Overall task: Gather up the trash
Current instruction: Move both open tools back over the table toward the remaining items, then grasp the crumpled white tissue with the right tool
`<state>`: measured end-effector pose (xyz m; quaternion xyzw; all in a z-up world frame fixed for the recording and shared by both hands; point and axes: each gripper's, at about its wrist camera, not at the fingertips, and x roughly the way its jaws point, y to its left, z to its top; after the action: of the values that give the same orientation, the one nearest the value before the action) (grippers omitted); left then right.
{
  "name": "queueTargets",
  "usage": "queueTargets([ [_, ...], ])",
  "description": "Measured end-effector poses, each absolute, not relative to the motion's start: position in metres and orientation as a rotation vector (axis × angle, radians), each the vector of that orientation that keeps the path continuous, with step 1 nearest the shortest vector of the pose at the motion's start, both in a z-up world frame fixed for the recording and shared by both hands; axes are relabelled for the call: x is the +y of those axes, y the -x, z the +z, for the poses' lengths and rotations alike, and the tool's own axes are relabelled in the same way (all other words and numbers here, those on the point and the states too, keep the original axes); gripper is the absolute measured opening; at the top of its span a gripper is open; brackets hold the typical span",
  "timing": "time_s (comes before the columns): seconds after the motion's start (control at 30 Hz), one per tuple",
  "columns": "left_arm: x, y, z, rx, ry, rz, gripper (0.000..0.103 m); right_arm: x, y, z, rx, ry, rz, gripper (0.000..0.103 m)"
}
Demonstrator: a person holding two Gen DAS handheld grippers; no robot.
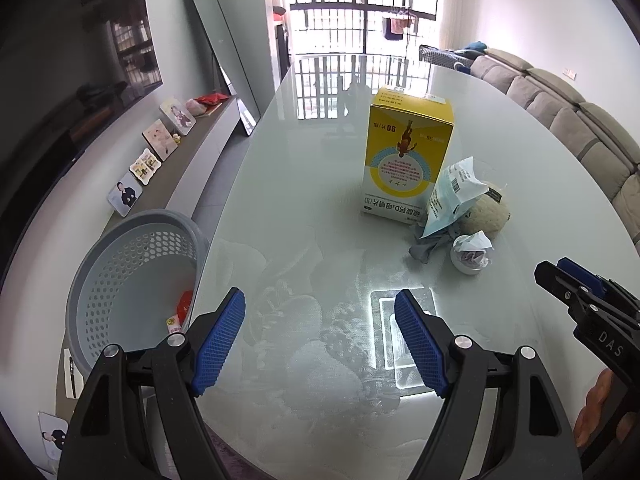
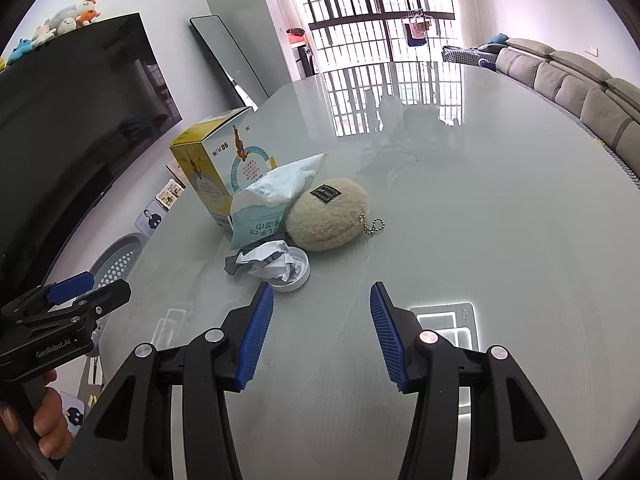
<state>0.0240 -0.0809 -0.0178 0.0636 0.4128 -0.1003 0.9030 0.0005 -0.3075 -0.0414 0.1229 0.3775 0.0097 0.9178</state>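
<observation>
On the glass table (image 1: 312, 184) stands a yellow medicine box (image 1: 406, 152) (image 2: 218, 160). Beside it lie a torn light-blue wrapper (image 1: 454, 198) (image 2: 266, 208), a beige fuzzy ball with a keychain (image 2: 326, 214) (image 1: 490, 212), and a small white dish holding crumpled paper (image 1: 471, 254) (image 2: 276, 266). My left gripper (image 1: 320, 312) is open over bare glass, short of the pile. My right gripper (image 2: 322, 296) is open too, just in front of the dish, with nothing between its fingers. It shows at the right edge of the left wrist view (image 1: 576, 284).
A grey perforated basket (image 1: 132, 280) (image 2: 120, 258) stands on the floor left of the table, with a red scrap inside. A low shelf with photo frames (image 1: 160, 140) runs along the left wall under a television (image 2: 80, 92). A grey sofa (image 1: 580, 120) lines the right side.
</observation>
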Motion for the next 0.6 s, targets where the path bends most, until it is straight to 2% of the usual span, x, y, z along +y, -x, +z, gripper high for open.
queueTargets([
  [0.6,-0.084,-0.039,-0.029,0.866,-0.114,-0.230,0.076,-0.274,-0.041,-0.049,0.815,-0.177,0.087,0.049],
])
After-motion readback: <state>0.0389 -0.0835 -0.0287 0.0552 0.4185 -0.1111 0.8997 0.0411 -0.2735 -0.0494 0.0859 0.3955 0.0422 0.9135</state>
